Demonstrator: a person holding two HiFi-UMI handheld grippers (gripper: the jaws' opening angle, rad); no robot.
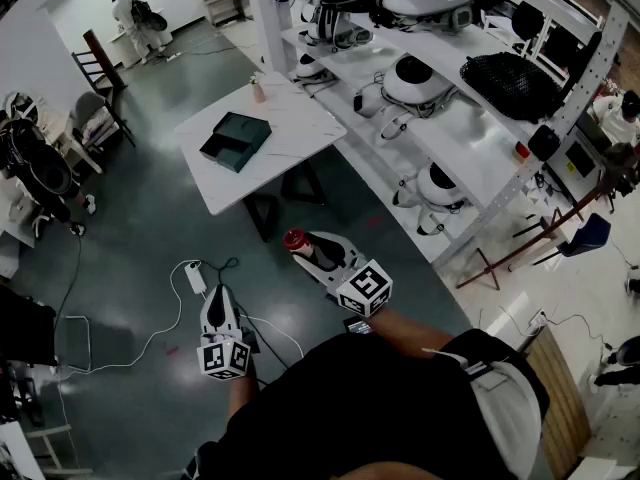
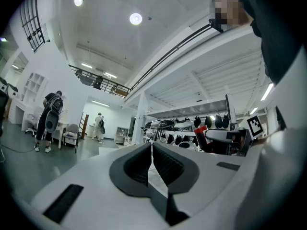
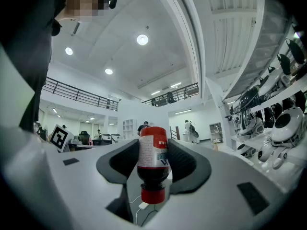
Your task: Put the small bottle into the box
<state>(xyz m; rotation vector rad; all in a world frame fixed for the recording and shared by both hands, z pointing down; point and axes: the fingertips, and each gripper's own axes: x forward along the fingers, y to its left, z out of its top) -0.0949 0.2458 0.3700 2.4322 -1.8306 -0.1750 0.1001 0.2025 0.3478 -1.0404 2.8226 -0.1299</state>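
Right gripper view: right gripper (image 3: pixel 152 150) pinches small bottle (image 3: pixel 152 166), label blurred; left gripper (image 2: pixel 151 152) closed.

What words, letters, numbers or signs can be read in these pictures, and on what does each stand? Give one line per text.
"W": the only letter that seems legible, on the label of the bottle gripped in the right hand-held gripper.
Rest of that label: print too small and blurred to read.
Marker cubes: black-and-white square patterns, no words.
Nothing else is readable.
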